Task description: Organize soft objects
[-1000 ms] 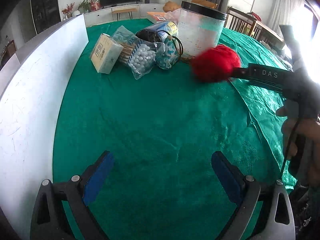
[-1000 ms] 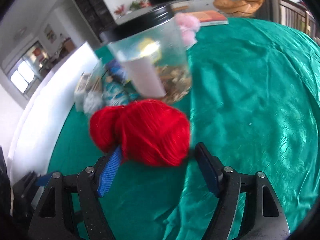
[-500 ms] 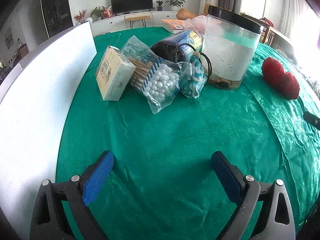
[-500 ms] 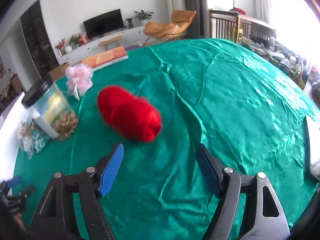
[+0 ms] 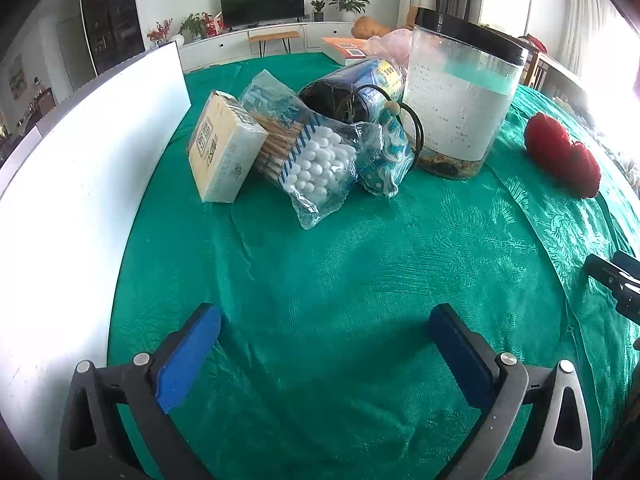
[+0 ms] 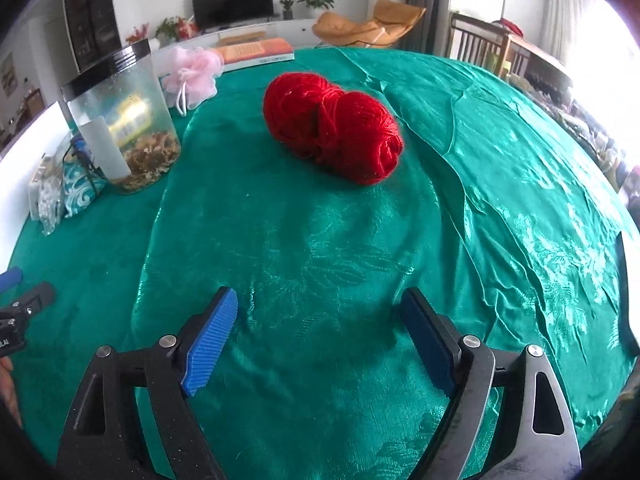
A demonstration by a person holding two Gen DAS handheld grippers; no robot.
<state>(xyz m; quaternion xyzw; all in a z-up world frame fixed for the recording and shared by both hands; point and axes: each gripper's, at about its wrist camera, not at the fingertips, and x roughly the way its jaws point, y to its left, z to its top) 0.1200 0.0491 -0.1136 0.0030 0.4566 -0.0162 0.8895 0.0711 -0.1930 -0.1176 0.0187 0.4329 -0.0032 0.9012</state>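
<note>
The right gripper (image 6: 318,334) hangs over bare green satin cloth (image 6: 304,248) with its blue-padded jaws wide apart and nothing between them; they have just been opening further. Ahead of it, well clear of the pads, the red skein of yarn (image 6: 334,126) lies on its side on the bench. The left gripper (image 5: 324,344) is likewise spread to its widest and empty, its jaws having just widened a little, over open cloth.

Beyond the left gripper sits a cluster: a cream cardboard box (image 5: 222,152), a clear bag of cotton swabs (image 5: 316,164), a blue patterned fabric pouch (image 5: 386,160), a dark tin on its side (image 5: 352,88), and a tall clear plastic jar with a black lid (image 5: 460,92). A pink mesh bath puff (image 6: 194,74) lies behind the jar, near an orange book (image 6: 256,52).

What could go wrong: the yarn is round and lies on slippery satin, so I judge that a nudge could roll it toward the bench edge. Reaching for the pouch or puff could knock the upright jar or drag the swab bag, since they are touching or close together.

A second ago the right gripper had the yarn between its pads, close to the jar; half a second ago the yarn was already on the cloth. The gripper is now farther from it.
</note>
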